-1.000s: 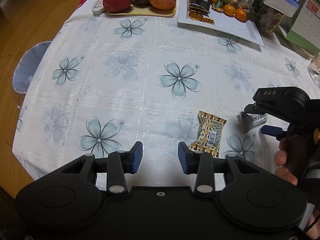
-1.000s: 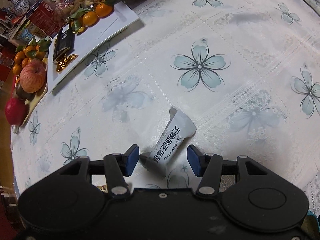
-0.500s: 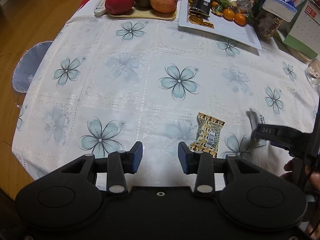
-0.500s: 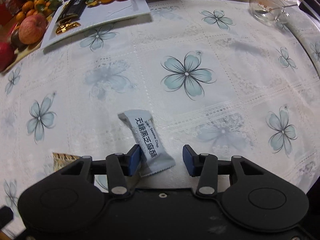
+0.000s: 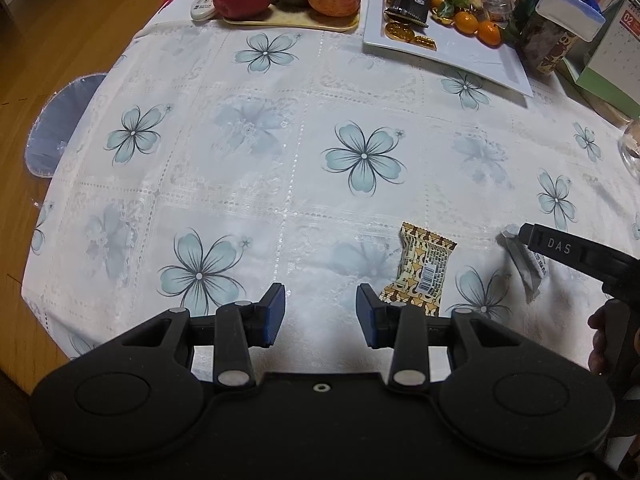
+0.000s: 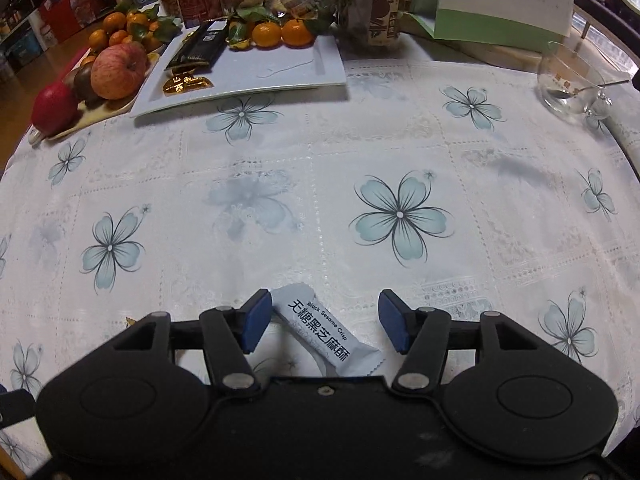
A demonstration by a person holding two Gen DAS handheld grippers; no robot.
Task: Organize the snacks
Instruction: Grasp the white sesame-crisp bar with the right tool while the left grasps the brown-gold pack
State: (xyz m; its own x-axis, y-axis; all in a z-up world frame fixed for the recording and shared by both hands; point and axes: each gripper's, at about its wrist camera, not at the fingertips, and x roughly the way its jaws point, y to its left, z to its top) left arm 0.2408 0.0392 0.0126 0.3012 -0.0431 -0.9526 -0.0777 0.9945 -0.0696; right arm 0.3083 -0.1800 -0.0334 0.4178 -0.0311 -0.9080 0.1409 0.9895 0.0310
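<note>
A white Black Sesame Crisp packet (image 6: 324, 330) lies on the flowered cloth between the open fingers of my right gripper (image 6: 326, 322), its upper end close to the left pad; it also shows in the left wrist view (image 5: 524, 264), partly behind the right gripper. A brown-and-cream patterned snack packet (image 5: 422, 270) lies just right of my left gripper (image 5: 320, 314), which is open and empty above the cloth. A white rectangular plate (image 6: 280, 74) at the back holds a dark bar, gold coins and tangerines.
A tray of apples and other fruit (image 5: 288, 20) stands at the back left beside the plate (image 5: 472, 56). Jars, boxes and a green calendar stand (image 6: 492, 16) crowd the back. A glass cup with a spoon (image 6: 572, 80) stands at the right. The table edge drops off on the left (image 5: 48, 208).
My right gripper swung round and now points toward the plate; the white packet still lies between its open fingers. My left gripper has hardly moved.
</note>
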